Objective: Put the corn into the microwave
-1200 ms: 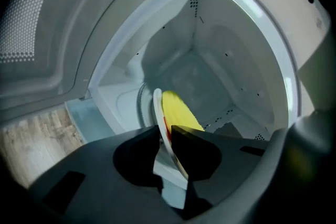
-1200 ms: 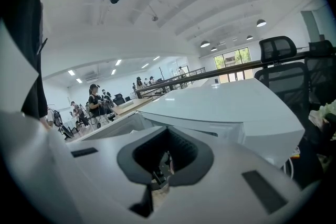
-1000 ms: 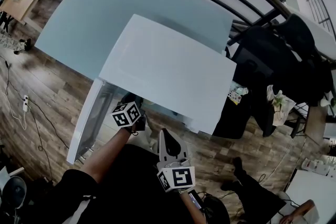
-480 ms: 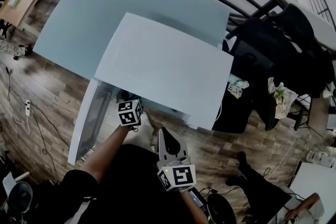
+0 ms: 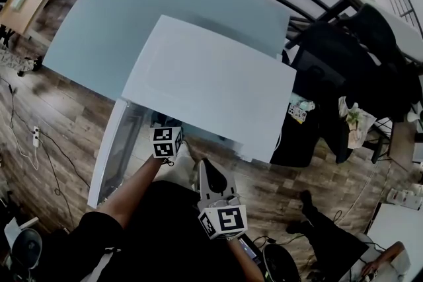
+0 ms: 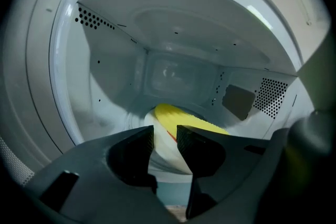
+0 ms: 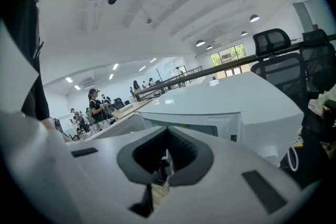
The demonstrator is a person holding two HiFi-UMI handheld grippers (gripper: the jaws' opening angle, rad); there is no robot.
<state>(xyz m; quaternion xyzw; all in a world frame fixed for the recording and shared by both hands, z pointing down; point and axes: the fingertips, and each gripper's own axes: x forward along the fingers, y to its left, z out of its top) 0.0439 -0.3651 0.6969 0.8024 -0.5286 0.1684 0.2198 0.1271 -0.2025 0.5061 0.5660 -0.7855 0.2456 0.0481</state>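
Note:
The yellow corn (image 6: 185, 120) lies on a white dish (image 6: 164, 153) on the floor of the microwave's cavity (image 6: 173, 68). My left gripper (image 6: 165, 136) points into the cavity. Its dark jaws stand apart just short of the corn, and nothing is pressed between them. From above, the white microwave (image 5: 211, 82) stands with its door (image 5: 111, 156) swung out to the left. The left gripper's marker cube (image 5: 166, 142) sits at the opening, and its jaws are hidden under the top. My right gripper (image 5: 210, 174) hangs back near my body, its jaws (image 7: 166, 153) closed and empty.
The microwave stands on a pale grey table (image 5: 99, 16). Black office chairs (image 5: 370, 56) crowd the right side, above a wooden floor (image 5: 39, 115). A person's legs (image 5: 317, 234) show at the lower right. The right gripper view shows several people far off in the room.
The left gripper's marker cube has rolled to show a different face and shifted slightly right at the microwave's mouth. The right gripper has stayed where it was.

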